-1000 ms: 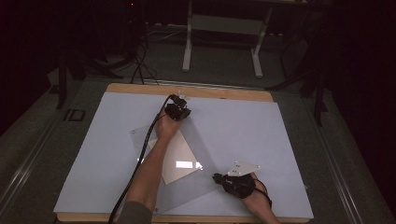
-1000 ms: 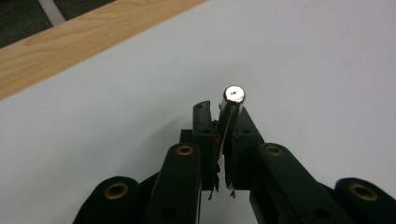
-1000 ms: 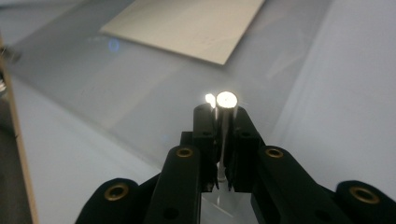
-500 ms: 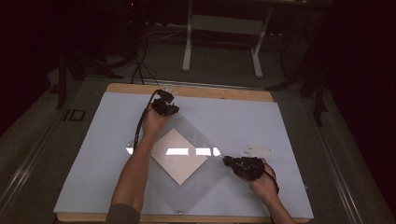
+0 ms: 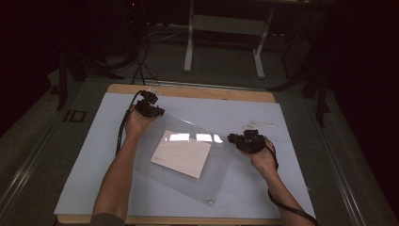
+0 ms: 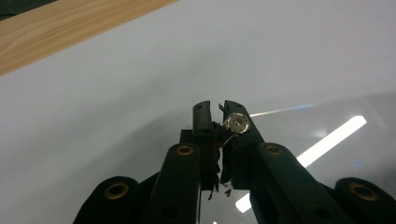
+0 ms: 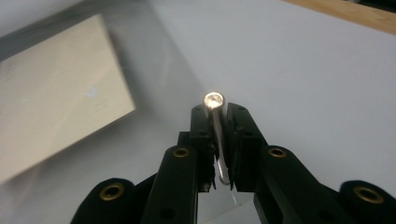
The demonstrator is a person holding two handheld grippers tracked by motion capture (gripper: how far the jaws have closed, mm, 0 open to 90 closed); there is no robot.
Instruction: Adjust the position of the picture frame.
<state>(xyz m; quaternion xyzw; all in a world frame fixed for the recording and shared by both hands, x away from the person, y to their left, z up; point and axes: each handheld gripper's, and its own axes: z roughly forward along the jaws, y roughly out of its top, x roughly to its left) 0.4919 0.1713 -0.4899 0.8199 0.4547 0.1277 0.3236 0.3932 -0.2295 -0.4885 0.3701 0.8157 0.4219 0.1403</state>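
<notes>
A clear plastic sheet (image 5: 209, 179) lies spread over the white mat, with a beige card (image 5: 181, 153) under or inside it. My left gripper (image 5: 151, 109) is shut on the sheet's far-left corner; in the left gripper view its jaws (image 6: 215, 109) are closed beside a small metal stud (image 6: 236, 124). My right gripper (image 5: 239, 140) is shut on the sheet's right corner. In the right gripper view the sheet's edge and a metal stud (image 7: 213, 100) sit between the closed jaws (image 7: 215, 112), and the card (image 7: 56, 88) shows at the left. Another stud (image 5: 210, 201) marks the near corner.
The white mat (image 5: 84, 165) covers a wooden table (image 5: 211, 92). A small white slip (image 5: 258, 125) lies just beyond the right gripper. Cables (image 5: 123, 129) trail along the left forearm. A metal stand (image 5: 223, 28) is on the floor behind the table.
Both hands have moved apart with the sheet: the left went left, the right went farther from me and to the right. The sheet has turned and now lies spread out flatter.
</notes>
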